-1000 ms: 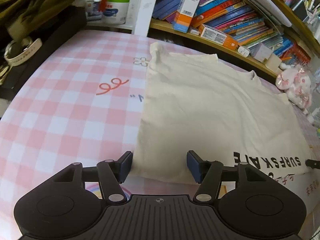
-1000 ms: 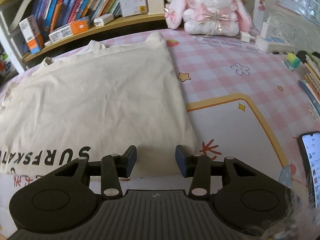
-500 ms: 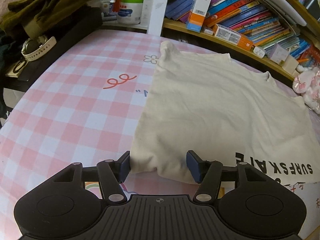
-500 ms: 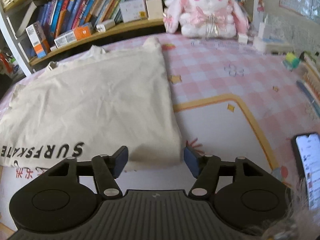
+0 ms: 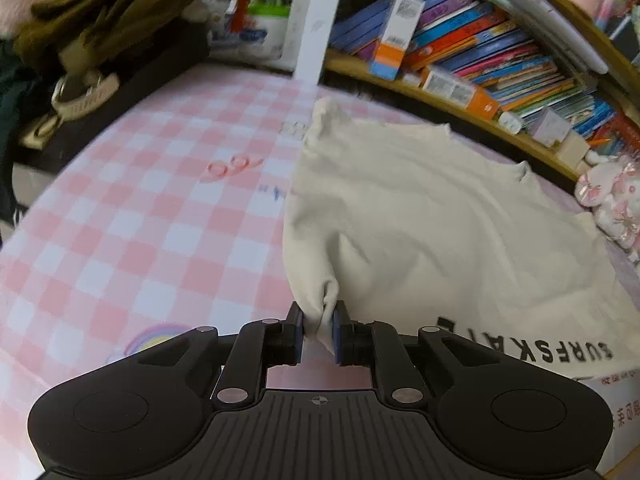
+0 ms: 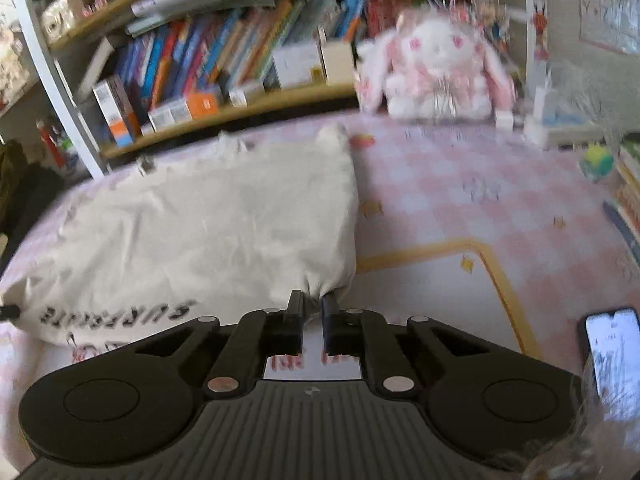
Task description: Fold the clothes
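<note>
A cream T-shirt (image 5: 432, 232) with black lettering along its near edge lies on the pink checked table cover (image 5: 132, 216). My left gripper (image 5: 318, 330) is shut on the shirt's near left corner, and the cloth bunches up between the blue pads. In the right wrist view the same T-shirt (image 6: 208, 224) spreads to the left. There my right gripper (image 6: 311, 304) is shut on its near right corner, which is pulled up off the table. Both near corners are lifted while the far edge rests on the table.
A bookshelf (image 5: 480, 60) full of books runs along the table's far side. A pink and white plush rabbit (image 6: 436, 68) sits at the back right. A phone (image 6: 614, 360) lies at the near right edge. Dark clothes and a bag (image 5: 80, 32) pile up at the far left.
Both grippers were open around the shirt's near corners. They have now shut on the corners and lifted them, so the cloth puckers at each grip.
</note>
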The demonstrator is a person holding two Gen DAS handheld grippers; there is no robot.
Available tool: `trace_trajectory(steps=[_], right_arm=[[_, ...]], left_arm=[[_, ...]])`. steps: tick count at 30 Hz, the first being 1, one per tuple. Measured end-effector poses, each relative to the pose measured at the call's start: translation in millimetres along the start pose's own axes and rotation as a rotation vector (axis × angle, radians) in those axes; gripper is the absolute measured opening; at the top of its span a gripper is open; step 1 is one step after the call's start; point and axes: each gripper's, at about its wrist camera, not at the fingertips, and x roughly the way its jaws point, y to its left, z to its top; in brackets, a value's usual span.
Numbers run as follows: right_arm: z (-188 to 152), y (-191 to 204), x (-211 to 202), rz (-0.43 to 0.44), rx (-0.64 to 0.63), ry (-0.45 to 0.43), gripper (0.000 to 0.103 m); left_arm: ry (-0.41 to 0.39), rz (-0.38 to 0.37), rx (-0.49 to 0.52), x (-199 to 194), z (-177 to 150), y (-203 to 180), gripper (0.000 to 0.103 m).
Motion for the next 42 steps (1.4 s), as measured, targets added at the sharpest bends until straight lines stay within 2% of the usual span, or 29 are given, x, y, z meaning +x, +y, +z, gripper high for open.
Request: trace_trajectory(steps=[2,5,7,8,9,11,12,14,17,18,23,34,42], right_arm=[[-6.0,-3.4,9.3,-0.006,0.004,0.042,0.008],[-14.8,-8.5,22.9,-0.016,0.009,0.104,0.009],[-13.5,-8.1,22.8,-0.014,-0.003,0.104,0.013],[-12.6,-8.5,21.3,-0.019,-0.009,0.097,0.021],[-11.6,-8.9,19.8,-0.025,-0.014,0.090,0.026],[-9.8,-9.6,16.7,-0.037,-0.025,0.076,0.043],[-8.9,-7.8,13.7,-0.043,-0.038,0.062,0.046],[-7.1,-4.1,7.7,-0.056,-0.064,0.034,0.064],[-5.5,2.3,-0.3,-0.068,-0.106,-0.004,0.080],[-5.6,4.9,-2.3,-0.067,-0.122,-0.014,0.083],[-11.4,15.1,-7.9,-0.063,-0.181,-0.034,0.091],[-31.2,25.4,-13.5,-0.036,-0.213,-0.008,0.091],[-43.4,33.4,-19.7,-0.030,-0.228,0.004,0.093]], left_arm=[[0.016,0.008,-0.008,4.2,-2.9,1.1,0.014],[0.017,0.030,-0.008,5.5,-5.1,0.3,0.022],[0.013,0.064,-0.010,3.6,-5.1,-1.4,0.034],[0.006,0.082,-0.010,1.1,-5.9,-2.5,0.037],[-0.006,0.102,-0.014,-2.7,-7.1,-3.7,0.045],[-0.034,0.120,-0.021,-10.9,-10.6,-5.8,0.056],[-0.047,0.125,-0.026,-15.4,-12.4,-7.1,0.062],[-0.065,0.133,-0.036,-23.4,-15.8,-10.3,0.070],[-0.071,0.153,-0.036,-31.8,-20.7,-17.5,0.083],[-0.070,0.162,-0.037,-34.1,-23.0,-20.2,0.086],[-0.061,0.166,-0.048,-44.7,-36.7,-28.5,0.088],[-0.029,0.171,-0.067,-59.7,-61.9,-36.1,0.090],[-0.009,0.140,-0.070,-60.0,-62.5,-32.5,0.090]])
